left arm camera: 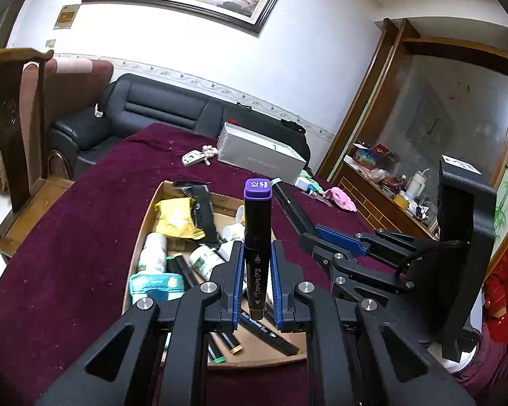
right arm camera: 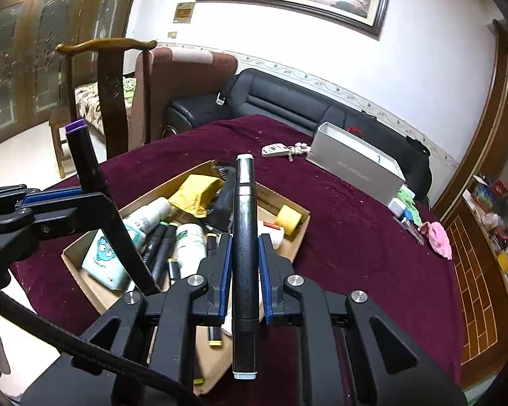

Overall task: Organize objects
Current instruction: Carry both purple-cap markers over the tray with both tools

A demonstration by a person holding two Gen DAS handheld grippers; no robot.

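The left gripper (left arm camera: 257,270) and the right gripper (right arm camera: 244,264) both point slightly downward, side by side and apart, each with its blue-padded jaws clamped on an upright black marker.

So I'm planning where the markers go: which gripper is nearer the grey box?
Right. The right gripper is on the grey box's side; the left gripper is beyond it.

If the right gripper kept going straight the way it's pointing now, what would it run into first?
Probably the cardboard box of clutter. The right gripper, shut on a grey-capped marker, points down over it, so the marker's tip would likely meet the black pouch first; depth is unclear.
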